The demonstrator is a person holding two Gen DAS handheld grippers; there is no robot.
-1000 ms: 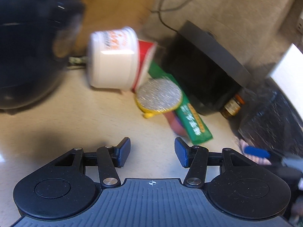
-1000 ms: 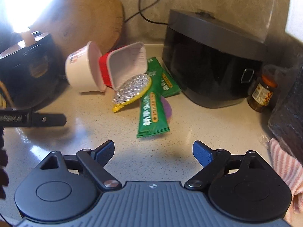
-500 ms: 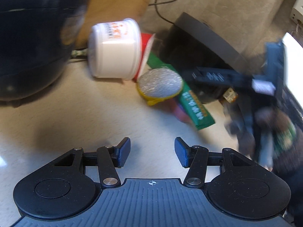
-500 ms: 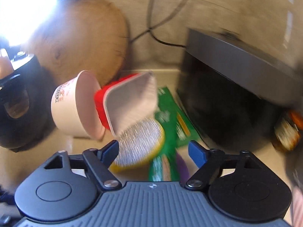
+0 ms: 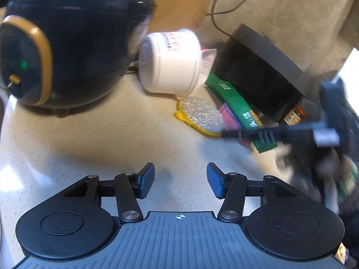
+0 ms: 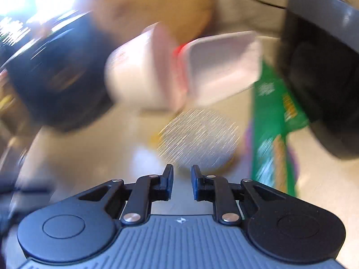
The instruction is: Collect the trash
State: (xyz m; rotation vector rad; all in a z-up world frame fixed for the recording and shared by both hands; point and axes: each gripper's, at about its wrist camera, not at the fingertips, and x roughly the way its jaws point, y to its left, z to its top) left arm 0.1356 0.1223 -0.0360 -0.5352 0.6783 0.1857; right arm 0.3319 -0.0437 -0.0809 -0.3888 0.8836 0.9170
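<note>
White cup (image 5: 171, 63): red & dark print on its side, too blurred to read. Green wrapper (image 5: 241, 112): white characters + a yellow patch (looks like Chinese, can't make out which). Small jar (image 5: 294, 116) label: illegible. Right wrist view all blur, nothing readable.

- Pale speckled countertop (image 5: 107, 139) carries everything
- Round black cooker (image 5: 67, 44) stands at 10 o'clock in the left wrist view
- White tub (image 5: 170, 62) lies on its side at 12 o'clock
- Foil lid (image 5: 202, 116), yellow-rimmed, lies flat at 1 o'clock
- Green wrapper (image 5: 237, 105) lies at 2 o'clock, beside the lid
- Dark grey appliance (image 5: 264, 71) stands at 2 o'clock
</note>
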